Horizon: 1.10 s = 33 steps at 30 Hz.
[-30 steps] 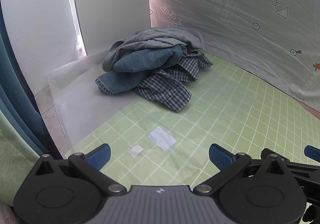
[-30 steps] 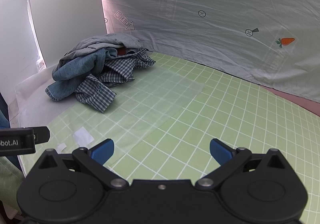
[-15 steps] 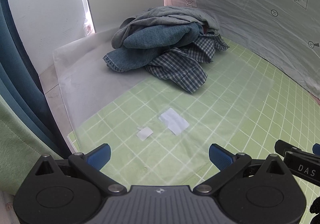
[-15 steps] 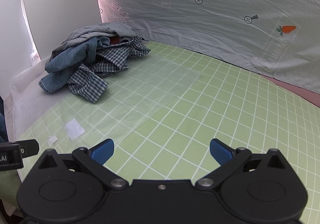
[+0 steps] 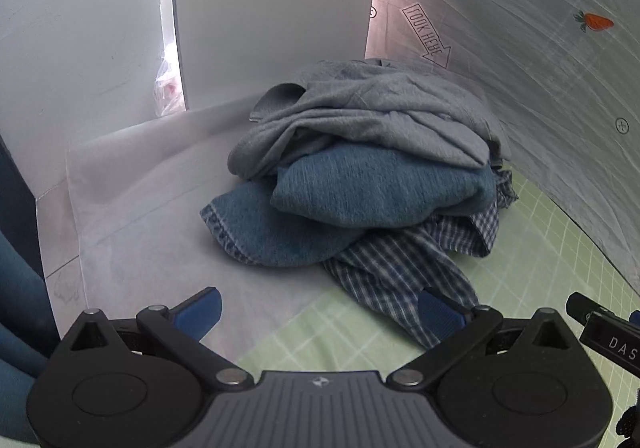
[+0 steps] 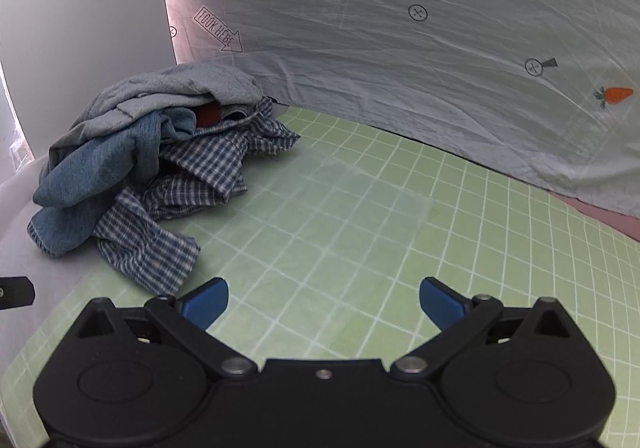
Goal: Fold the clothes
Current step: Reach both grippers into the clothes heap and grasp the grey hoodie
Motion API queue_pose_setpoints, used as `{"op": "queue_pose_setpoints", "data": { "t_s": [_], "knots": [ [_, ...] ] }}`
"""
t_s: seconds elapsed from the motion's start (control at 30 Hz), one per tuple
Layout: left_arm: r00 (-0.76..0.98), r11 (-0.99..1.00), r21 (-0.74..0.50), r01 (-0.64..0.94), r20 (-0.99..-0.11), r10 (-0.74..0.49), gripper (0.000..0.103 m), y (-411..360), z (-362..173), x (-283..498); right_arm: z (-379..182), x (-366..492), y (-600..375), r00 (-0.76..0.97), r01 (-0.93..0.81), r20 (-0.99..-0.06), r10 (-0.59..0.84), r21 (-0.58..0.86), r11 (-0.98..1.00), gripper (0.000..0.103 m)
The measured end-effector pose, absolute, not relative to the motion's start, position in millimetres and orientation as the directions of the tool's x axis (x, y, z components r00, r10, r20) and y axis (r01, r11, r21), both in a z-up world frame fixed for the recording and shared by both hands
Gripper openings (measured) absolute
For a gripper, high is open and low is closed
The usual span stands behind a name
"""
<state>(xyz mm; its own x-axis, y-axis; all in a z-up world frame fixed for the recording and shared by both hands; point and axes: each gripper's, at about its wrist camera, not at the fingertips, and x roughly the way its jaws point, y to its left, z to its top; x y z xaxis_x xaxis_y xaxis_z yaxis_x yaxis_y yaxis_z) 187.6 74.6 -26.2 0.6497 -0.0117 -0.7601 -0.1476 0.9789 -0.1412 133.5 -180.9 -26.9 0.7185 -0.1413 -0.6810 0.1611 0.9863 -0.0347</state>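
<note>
The left gripper point(image 5: 319, 308) is held wide open, nothing between its blue fingers, just short of the checked shirt point(image 5: 404, 272). The right gripper point(image 6: 324, 298) is likewise spread open above the green gridded tabletop point(image 6: 460, 228). Far left, the crumpled clothes pile point(image 6: 136, 152) is heaped against the white backdrop point(image 6: 400, 68).
</note>
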Motion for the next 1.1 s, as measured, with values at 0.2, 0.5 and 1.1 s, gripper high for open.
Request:
{"op": "queue_pose_setpoints", "data": {
  "t_s": [0.2, 0.5, 1.1],
  "knots": [
    [0.695, 0.950, -0.253, -0.185, -0.717, -0.055, 0.102, 101, -19, 266, -13, 221, -160, 0.768, 0.149, -0.628, -0.127, -0.018, 0.989, 0.103],
    [0.708, 0.919, -0.358, -0.165, -0.692, -0.142, 0.094, 115, -28, 355, -5, 325, -143, 0.817, 0.121, -0.572, -0.065, 0.059, 0.991, 0.099],
    [0.749, 0.897, -0.422, -0.131, -0.635, -0.190, 0.030, 95, -28, 369, -38, 406, -138, 0.817, -0.023, -0.559, 0.139, 0.210, 0.977, 0.034]
  ]
}}
